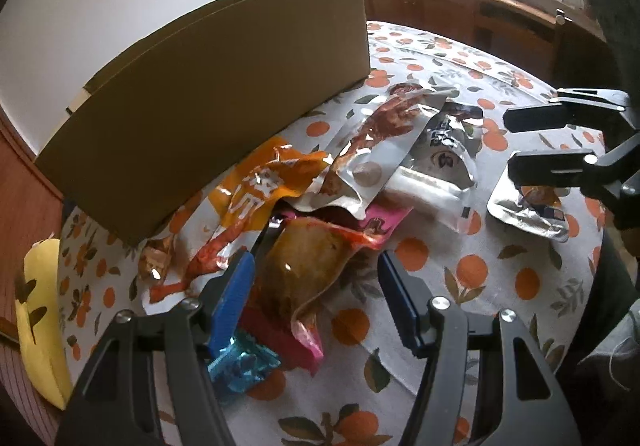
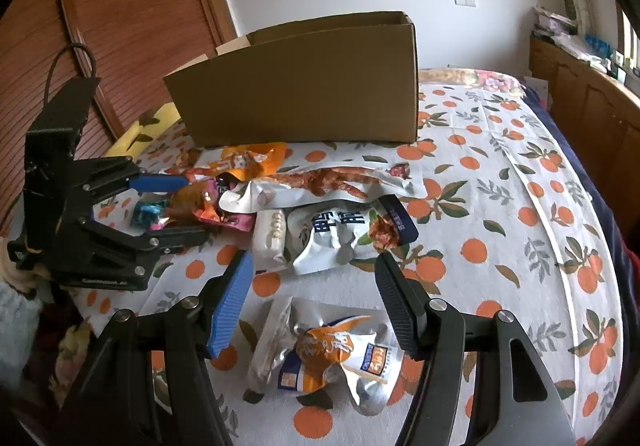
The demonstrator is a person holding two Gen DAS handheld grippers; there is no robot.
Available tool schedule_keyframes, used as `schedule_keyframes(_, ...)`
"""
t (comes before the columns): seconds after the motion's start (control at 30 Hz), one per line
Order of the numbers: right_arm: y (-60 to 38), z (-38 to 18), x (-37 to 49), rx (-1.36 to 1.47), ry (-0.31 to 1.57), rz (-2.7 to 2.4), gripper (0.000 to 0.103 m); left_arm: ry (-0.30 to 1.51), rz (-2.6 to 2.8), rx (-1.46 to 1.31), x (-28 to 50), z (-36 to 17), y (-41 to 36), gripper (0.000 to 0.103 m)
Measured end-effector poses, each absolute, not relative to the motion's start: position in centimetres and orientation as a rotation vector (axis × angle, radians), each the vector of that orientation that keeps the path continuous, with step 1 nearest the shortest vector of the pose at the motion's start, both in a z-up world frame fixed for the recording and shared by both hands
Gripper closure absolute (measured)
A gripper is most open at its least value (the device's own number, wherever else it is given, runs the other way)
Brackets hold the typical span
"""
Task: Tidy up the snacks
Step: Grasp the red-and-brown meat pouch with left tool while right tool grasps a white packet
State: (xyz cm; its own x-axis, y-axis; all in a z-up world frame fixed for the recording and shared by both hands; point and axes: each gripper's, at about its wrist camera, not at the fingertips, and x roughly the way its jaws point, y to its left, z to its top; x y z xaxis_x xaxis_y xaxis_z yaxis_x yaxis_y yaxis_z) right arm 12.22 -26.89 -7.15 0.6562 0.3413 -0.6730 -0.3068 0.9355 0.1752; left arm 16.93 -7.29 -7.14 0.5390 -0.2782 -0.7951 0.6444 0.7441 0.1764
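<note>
A bed covered with a white sheet printed with oranges and leaves carries everything. A brown cardboard box stands on it toward the far side. In front of the box lies a loose heap of snack packets: an orange packet, a long silver packet overlapping it, a pink packet, a translucent orange-brown pouch, a small blue packet and a white-and-navy packet. A crumpled silver-and-orange packet lies apart, nearer the right wrist camera.
</note>
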Motion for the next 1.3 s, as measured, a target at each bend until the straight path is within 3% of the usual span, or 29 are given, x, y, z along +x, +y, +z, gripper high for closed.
schedule_keyframes(0.2, -27.0, -7.0, 13.1, 0.042, 0.781, 0.358, 0.038, 0.863, -0.568, 0.519, 18.2, -8.0, -7.5, 0.04)
schedule_keyframes(0.27, -27.0, -6.8, 13.4, 0.033, 0.781, 0.358, 0.038, 0.864, -0.582, 0.491, 18.1, -8.0, -7.3, 0.059)
schedule_keyframes(0.37, -27.0, -6.5, 13.9, 0.015, 0.781, 0.358, 0.038, 0.868, -0.58, 0.461, 17.8, -8.0, -6.9, 0.065)
schedule_keyframes(0.8, -27.5, -7.3, 18.1, 0.126, 0.882, 0.346, 0.038, 0.828, -0.583, 0.194, 14.9, -7.0, -3.9, 0.065)
schedule_keyframes(1.3, -29.4, -8.6, 22.7, 0.292, 0.931, 0.277, 0.038, 0.834, -0.598, 0.176, 15.4, -7.2, -4.6, 0.065)
